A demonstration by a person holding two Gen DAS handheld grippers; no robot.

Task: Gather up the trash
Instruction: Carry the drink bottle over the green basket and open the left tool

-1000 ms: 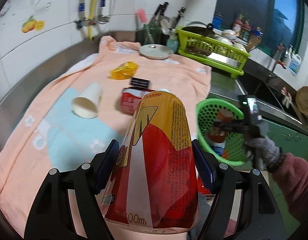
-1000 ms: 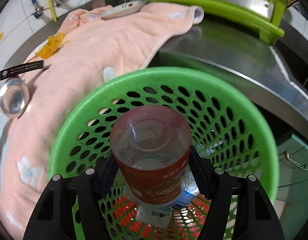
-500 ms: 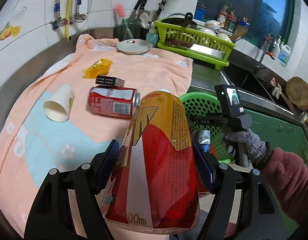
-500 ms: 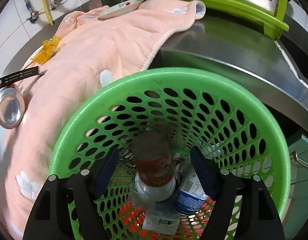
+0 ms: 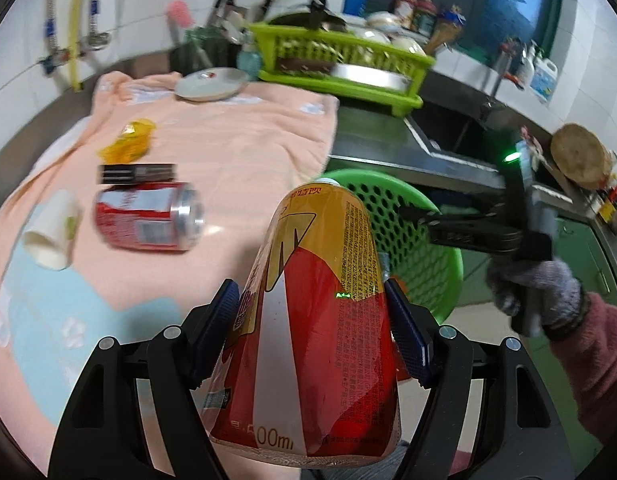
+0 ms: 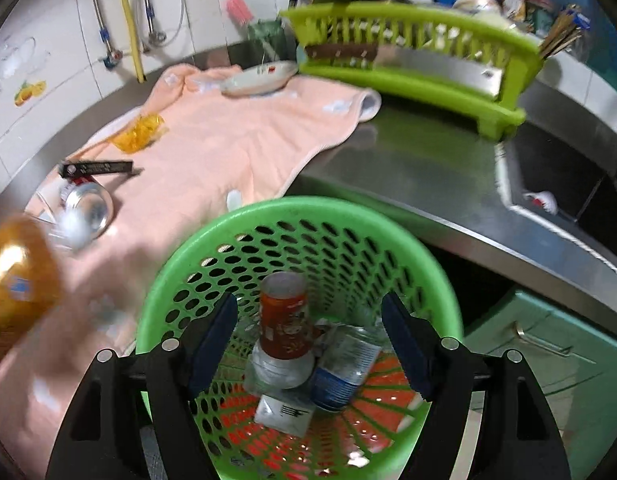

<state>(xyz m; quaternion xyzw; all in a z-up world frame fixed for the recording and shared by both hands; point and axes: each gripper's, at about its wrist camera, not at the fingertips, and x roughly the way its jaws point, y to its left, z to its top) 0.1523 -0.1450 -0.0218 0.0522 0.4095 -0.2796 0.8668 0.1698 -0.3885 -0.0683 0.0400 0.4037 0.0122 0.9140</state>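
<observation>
While the left gripper point(image 5: 312, 336) clamps a yellow-red can point(image 5: 312, 320), right gripper point(image 6: 310, 344) open, empty, over green basket point(image 6: 168, 280) at six o'clock.

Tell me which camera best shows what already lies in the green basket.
The right wrist view: it looks straight down into the green basket, showing an orange-labelled bottle, a blue-labelled bottle and a white packet. The left wrist view shows only the basket's rim and holed wall behind the held bottle.

You could read only "00m" near the bottom of the red and yellow bottle point(image 5: 308, 320); its other print was too small
</observation>
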